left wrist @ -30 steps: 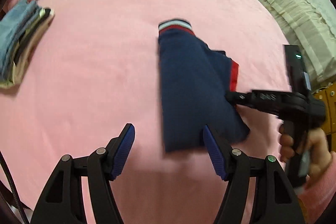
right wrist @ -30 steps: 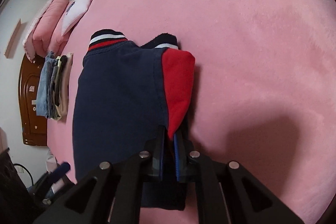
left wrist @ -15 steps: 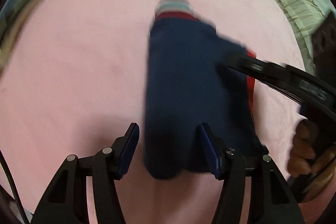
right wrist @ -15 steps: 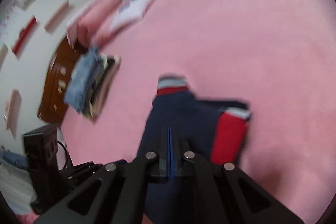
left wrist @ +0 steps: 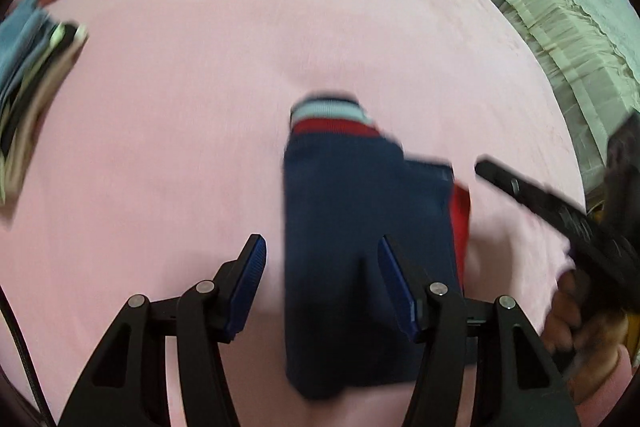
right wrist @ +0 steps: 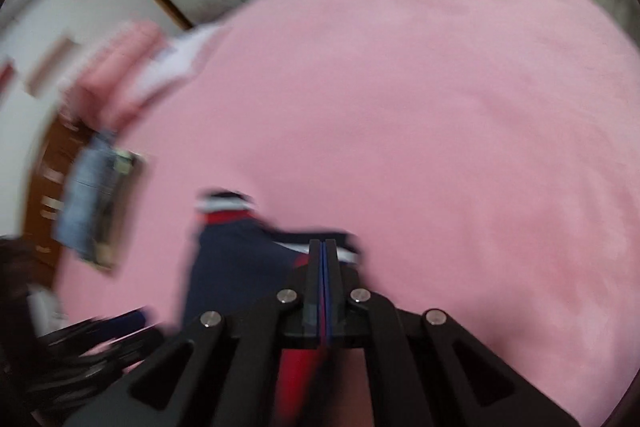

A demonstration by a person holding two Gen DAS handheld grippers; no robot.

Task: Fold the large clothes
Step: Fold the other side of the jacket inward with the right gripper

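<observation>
Right gripper (right wrist: 324, 247): let go of the jumper (left wrist: 360, 227), jaws pressed together on nothing.
Left gripper (left wrist: 320, 259): wide open at 6 o'clock, holding nothing.
Fold: looks nearly done.

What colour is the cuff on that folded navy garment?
The cuff is striped white and red; the left wrist view shows it best.

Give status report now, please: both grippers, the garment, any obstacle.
Left gripper open, hovering over folded navy sweatshirt. Right gripper shut, apparently empty. Sweatshirt flat on pink bed. Nothing in the way.
</observation>
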